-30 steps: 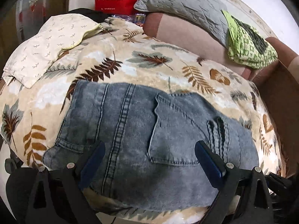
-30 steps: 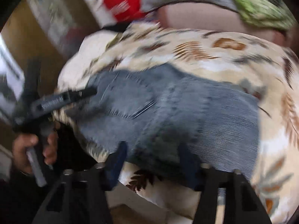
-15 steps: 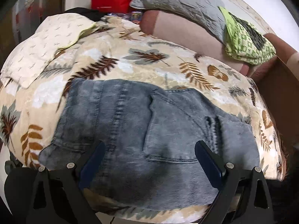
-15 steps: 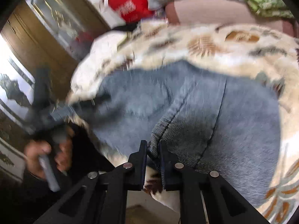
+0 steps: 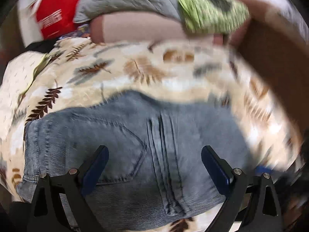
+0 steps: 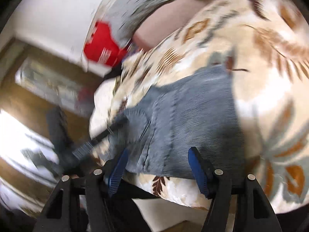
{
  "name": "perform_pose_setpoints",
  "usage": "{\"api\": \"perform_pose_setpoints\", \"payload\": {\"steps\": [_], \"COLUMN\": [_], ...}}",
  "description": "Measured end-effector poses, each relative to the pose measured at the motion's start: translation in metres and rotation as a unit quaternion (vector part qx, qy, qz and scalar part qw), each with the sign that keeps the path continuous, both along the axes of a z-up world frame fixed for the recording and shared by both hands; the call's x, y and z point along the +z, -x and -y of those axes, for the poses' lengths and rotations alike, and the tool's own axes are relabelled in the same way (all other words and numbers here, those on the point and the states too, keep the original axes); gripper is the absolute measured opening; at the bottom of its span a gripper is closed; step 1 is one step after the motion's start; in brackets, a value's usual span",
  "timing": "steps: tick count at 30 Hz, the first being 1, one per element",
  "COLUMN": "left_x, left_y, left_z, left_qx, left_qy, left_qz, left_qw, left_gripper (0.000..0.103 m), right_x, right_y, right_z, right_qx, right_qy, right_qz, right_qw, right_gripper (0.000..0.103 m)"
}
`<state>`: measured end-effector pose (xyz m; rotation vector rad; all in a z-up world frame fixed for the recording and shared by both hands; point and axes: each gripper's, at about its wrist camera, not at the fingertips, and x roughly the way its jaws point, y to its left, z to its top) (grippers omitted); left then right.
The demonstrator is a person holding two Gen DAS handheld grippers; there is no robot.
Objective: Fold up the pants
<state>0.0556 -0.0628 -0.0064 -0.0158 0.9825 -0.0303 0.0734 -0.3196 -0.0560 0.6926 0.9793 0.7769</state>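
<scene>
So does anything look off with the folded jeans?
Nothing stands out. The folded grey-blue denim jeans lie flat on the leaf-print cream blanket; left gripper and right gripper are both open. Motion blur hides detail.

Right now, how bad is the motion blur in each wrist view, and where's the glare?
Left wrist: jeans fairly sharp at centre, leaf-print blanket smeared toward the right. Right wrist: blurred throughout, jeans streaked; blown-out glare at the lower left edge. Fisheye bends both.
</scene>
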Motion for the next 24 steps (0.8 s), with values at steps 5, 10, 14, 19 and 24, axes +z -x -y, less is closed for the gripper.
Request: {"api": "perform_pose_setpoints", "payload": {"steps": [5, 10, 14, 19, 24], "left_x": [-0.037, 0.004, -0.036, -0.042, -0.043], "left_y": [0.002, 0.018, 0.011, 0.016, 0.019], "left_z": [0.012, 0.011, 0.017, 0.008, 0.008], "left_qx": [-0.019, -0.028, -0.042, -0.039, -0.040], "left_qy": [-0.049, -0.042, -0.072, -0.043, -0.038], "left_qz": [-0.043, 0.029, -0.042, -0.033, -0.025], "left_qw": [0.9977, 0.9983, 0.9956, 0.9978, 0.9982], "left_gripper": [0.097, 0.097, 0.097, 0.098, 0.099], "right_x": [-0.052, -0.003, 0.019, -0.021, -0.022], "right_y": [-0.021, -0.035, -0.078, -0.150, -0.145], "right_z": [0.018, 0.021, 0.009, -0.011, -0.003], "right_qx": [-0.032, -0.037, -0.025, -0.039, -0.055], "right_qy": [-0.006, 0.012, 0.005, 0.042, 0.028], "right_qz": [-0.127, -0.062, -0.040, -0.092, -0.092], "right_qw": [0.991, 0.997, 0.999, 0.994, 0.994], "right_gripper": [0.067, 0.068, 0.068, 0.071, 0.071]}}
